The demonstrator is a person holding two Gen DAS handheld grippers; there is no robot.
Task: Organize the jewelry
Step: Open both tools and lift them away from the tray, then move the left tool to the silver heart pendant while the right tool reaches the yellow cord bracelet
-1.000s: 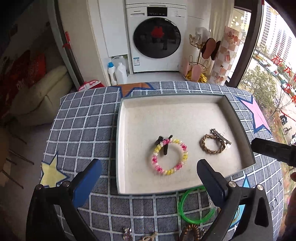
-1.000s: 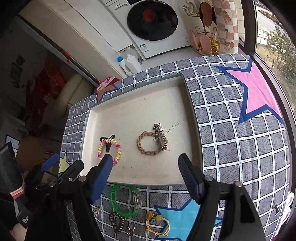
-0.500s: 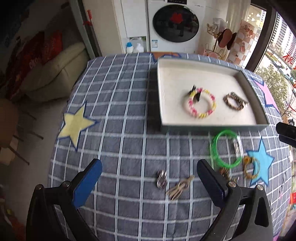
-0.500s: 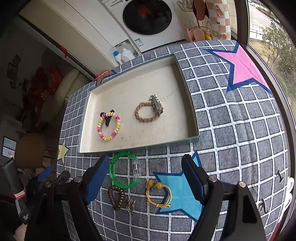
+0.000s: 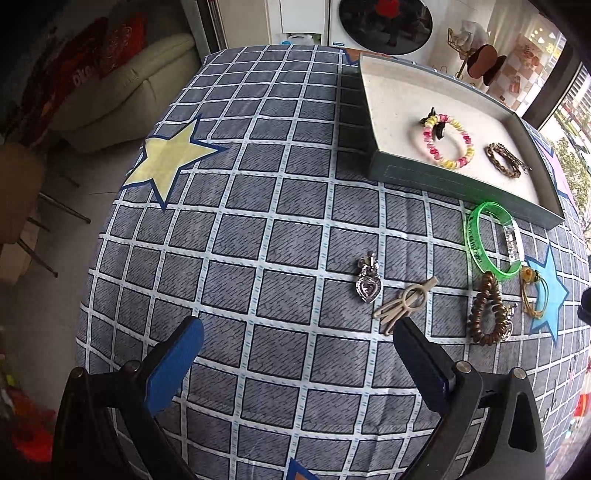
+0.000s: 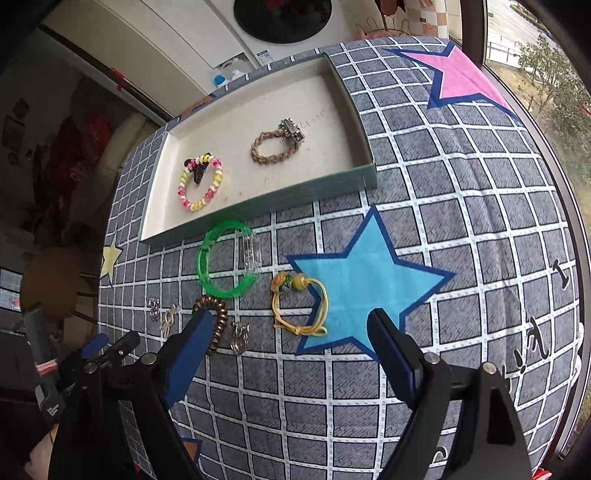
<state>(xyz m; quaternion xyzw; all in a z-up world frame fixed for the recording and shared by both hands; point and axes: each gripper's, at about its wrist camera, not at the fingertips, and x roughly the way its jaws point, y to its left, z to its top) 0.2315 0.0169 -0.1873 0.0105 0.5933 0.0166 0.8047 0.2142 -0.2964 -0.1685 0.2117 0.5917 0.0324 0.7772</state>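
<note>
nothing is held: the left hand-held gripper [image 5: 297, 334] is spread wide over bare tabletop [image 5: 258, 206], and the right hand-held gripper [image 6: 290, 326] is being opened above the yellow cord bracelet [image 6: 300, 306]. two bracelets already lie in the tray [image 6: 258, 201]. the cord is best straddled squarely and pinched low, clear of the green bangle [image 6: 225, 262].

**Room around the work table**

Table under a grey grid tablecloth [image 5: 258, 229] with coloured stars. Ahead of the grippers: a white front-load washing machine [image 6: 284, 18] against white panels, detergent bottles [image 6: 225, 75] at its base. Ahead-left: a cream sofa [image 5: 125, 85] with red cushions, pale floor. Ahead-right: a large window [image 6: 535, 44], daylight and trees outside.
</note>
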